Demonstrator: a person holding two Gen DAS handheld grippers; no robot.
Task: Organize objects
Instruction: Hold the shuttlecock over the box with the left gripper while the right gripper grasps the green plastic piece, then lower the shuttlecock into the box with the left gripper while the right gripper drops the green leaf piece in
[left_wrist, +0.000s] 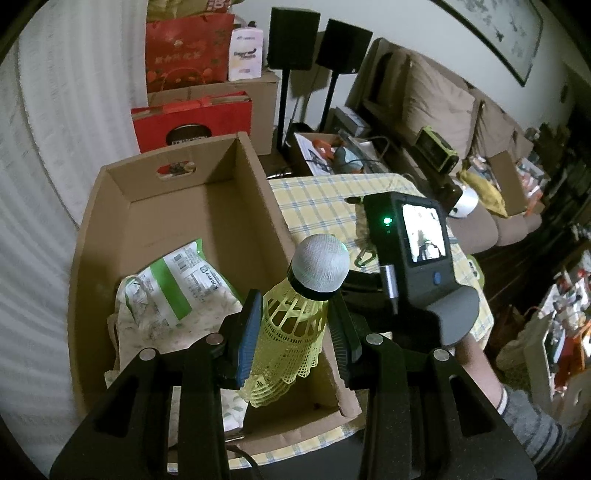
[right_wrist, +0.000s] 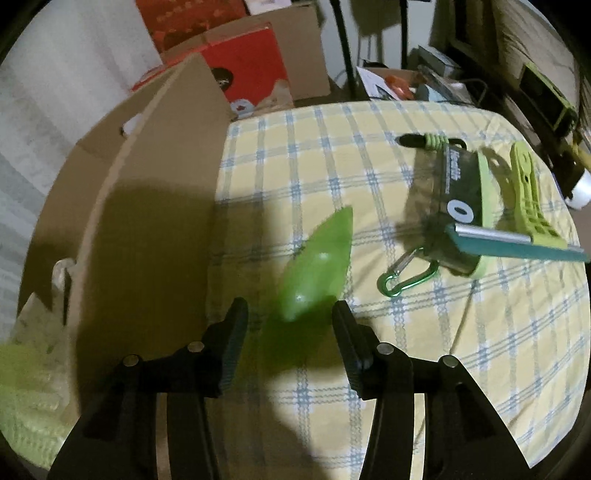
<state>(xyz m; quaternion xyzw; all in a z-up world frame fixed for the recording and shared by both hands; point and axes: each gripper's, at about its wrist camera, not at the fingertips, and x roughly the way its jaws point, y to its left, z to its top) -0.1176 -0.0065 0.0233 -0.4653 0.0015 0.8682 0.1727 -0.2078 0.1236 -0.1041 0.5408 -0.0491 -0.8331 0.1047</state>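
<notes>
My left gripper (left_wrist: 295, 325) is shut on a stack of yellow plastic shuttlecocks (left_wrist: 291, 332) with a white cork tip, held above the right wall of an open cardboard box (left_wrist: 236, 206). A green and white packet (left_wrist: 177, 284) lies in the box on a floral cloth. My right gripper (right_wrist: 290, 332) stands wide with a blurred translucent green piece (right_wrist: 317, 262) between its fingers, over the yellow checked tablecloth (right_wrist: 406, 332); contact with the pads does not show. The right gripper's body also shows in the left wrist view (left_wrist: 417, 251).
On the cloth lie a dark pouch with a green edge (right_wrist: 458, 195), a green carabiner (right_wrist: 406, 277), a lime clip (right_wrist: 528, 195) and a teal bar (right_wrist: 517, 243). Red gift bags (left_wrist: 188, 48), cartons, speaker stands and a cluttered sofa (left_wrist: 461, 122) lie beyond.
</notes>
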